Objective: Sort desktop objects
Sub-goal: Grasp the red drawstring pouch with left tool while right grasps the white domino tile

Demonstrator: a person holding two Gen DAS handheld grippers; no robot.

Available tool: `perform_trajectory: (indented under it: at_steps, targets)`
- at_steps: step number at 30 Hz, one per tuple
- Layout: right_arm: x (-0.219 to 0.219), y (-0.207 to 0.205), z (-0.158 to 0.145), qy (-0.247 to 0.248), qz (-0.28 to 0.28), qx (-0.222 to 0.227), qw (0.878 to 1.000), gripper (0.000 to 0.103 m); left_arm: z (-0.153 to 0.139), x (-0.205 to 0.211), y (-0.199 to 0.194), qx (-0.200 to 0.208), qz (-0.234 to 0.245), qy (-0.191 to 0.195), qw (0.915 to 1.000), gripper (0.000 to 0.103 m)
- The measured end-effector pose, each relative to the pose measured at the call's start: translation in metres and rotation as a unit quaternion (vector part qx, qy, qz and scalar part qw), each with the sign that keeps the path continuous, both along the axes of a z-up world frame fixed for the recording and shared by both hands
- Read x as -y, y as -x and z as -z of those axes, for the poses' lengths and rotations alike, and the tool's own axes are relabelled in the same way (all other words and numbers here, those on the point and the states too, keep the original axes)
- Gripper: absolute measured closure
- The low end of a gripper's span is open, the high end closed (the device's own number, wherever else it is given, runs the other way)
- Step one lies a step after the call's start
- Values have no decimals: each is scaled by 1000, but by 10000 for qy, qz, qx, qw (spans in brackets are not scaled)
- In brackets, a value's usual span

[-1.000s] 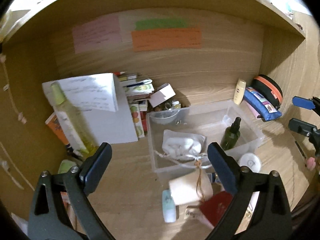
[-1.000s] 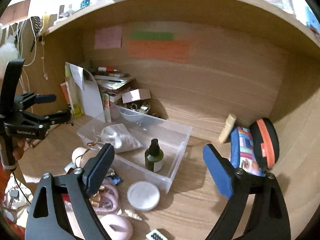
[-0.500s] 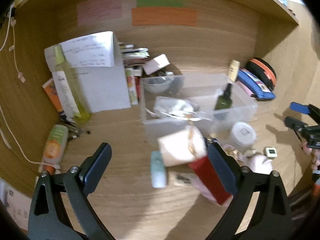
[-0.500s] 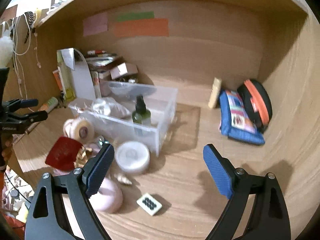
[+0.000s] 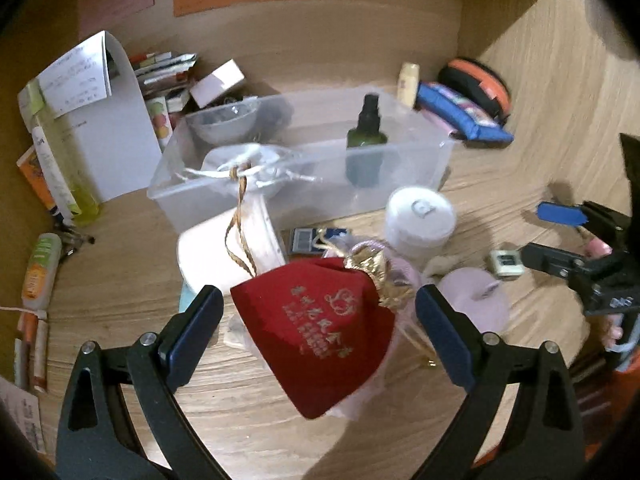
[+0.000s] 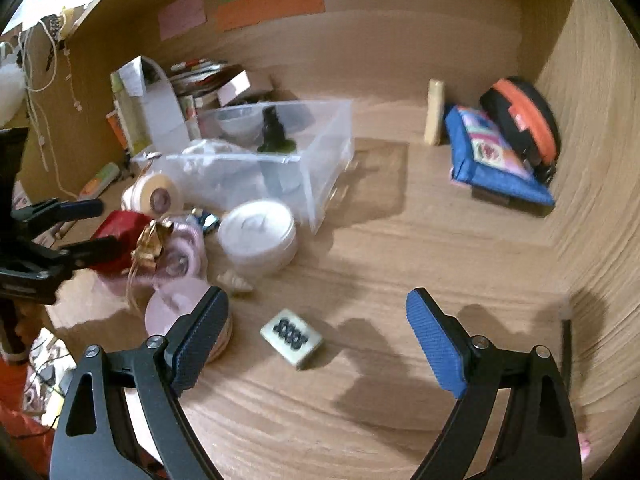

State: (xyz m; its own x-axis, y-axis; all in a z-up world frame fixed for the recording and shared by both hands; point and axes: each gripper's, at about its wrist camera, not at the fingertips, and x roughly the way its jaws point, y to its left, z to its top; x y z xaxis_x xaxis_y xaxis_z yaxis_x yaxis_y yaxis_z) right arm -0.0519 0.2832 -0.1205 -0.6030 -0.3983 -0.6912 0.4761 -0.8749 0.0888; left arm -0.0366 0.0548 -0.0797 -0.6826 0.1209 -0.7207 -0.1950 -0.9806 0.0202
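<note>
My left gripper [image 5: 320,312] is open, its jaws either side of a red drawstring pouch [image 5: 316,328] with a gold tie that lies on the wooden desk. The pouch also shows in the right wrist view [image 6: 116,236]. My right gripper [image 6: 318,332] is open and empty, above a small white tile with black dots [image 6: 291,338]. A clear plastic bin [image 5: 400,184] behind the pouch holds a green spray bottle [image 5: 366,148], a white pouch [image 5: 248,164] and a bowl [image 5: 224,120].
A white round jar [image 5: 420,220], a roll of tape [image 5: 224,252], pink cases [image 6: 180,308] and a shell [image 6: 236,282] crowd the bin's front. A blue pouch [image 6: 496,160], an orange-black case [image 6: 524,120] and a cream tube [image 6: 435,112] stand at the right. Papers and books [image 5: 104,120] stand at the left.
Both grippers have dropped lower and closer to the desk. The left one has closed in on the red pouch; the right one has come down over the dotted tile.
</note>
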Motion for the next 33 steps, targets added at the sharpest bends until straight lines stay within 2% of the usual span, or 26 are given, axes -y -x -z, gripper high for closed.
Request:
perform_trajectory:
  at_steps: [5, 9, 13, 15, 17, 22, 26, 33]
  targets:
    - [4, 1, 15, -126, -142, 178, 9997, 18, 16, 3, 10, 224, -150, -196, 9994, 5]
    - [10, 0, 19, -243, -250, 194, 9992, 31, 25, 8, 16, 382, -189, -464, 9980, 5]
    - [16, -3, 23, -450, -299, 152, 9984, 36, 26, 13, 17, 314, -292, -587, 9974, 6]
    - [18, -2, 26, -488, -326, 223, 9980, 43, 25, 14, 15, 244, -324, -624, 9972, 13]
    - [19, -2, 28, -512, -306, 230, 9980, 48, 24, 14, 14, 227, -287, -702, 9969, 26]
    - [22, -3, 28, -522, -326, 204, 9979, 66, 16, 17, 10, 68, -305, -754, 9967, 44]
    - [23, -4, 28, -538, -310, 173, 9979, 67, 10, 23, 7, -66, -359, -722, 9967, 61]
    - [19, -4, 16, -360, -205, 110, 9991, 67, -2, 35, -1, -263, -394, -792, 9957, 69]
